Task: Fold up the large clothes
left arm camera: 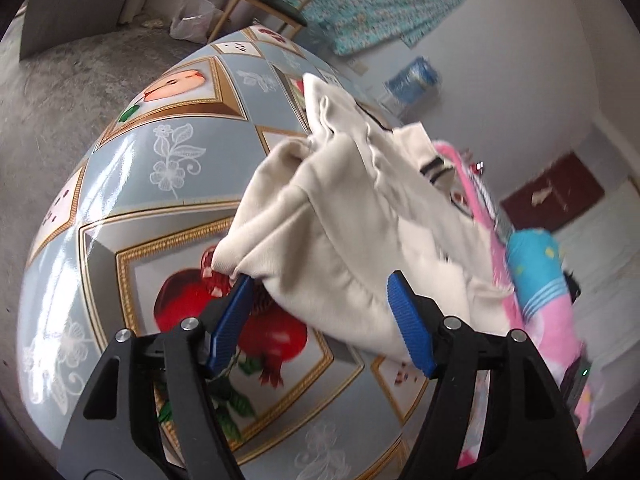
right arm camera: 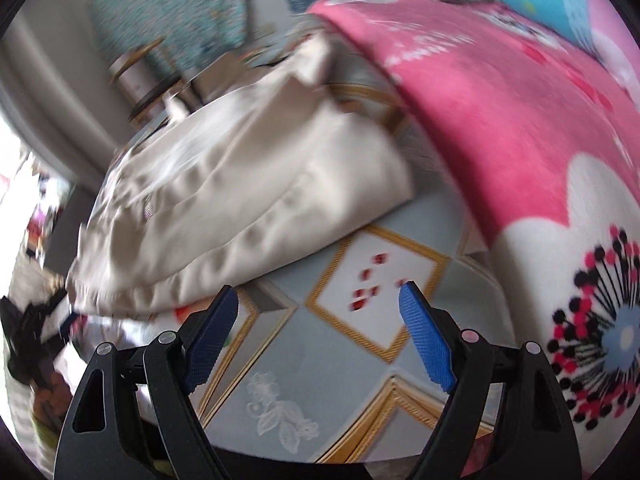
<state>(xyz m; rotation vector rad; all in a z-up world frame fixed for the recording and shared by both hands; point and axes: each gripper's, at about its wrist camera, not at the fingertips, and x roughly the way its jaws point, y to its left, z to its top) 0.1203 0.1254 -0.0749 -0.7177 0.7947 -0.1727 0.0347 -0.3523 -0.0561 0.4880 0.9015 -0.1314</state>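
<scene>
A glossy tablecloth point(left arm camera: 120, 208) printed with pomegranates and white flowers covers the table. A pink floral blanket point(right arm camera: 500, 120) lies along one edge. Beyond the far corner stand a wooden chair point(left arm camera: 264, 0), a plastic bag point(left arm camera: 196, 12) and a teal patterned cloth point(left arm camera: 372, 4).

The left gripper point(left arm camera: 320, 284) points downward with its blue pads point(left arm camera: 412, 324) spread wide, neither pad pressing on anything. The right gripper point(right arm camera: 318, 300) likewise tilts downward, pads point(right arm camera: 426, 338) set wide apart, with nothing between them.
</scene>
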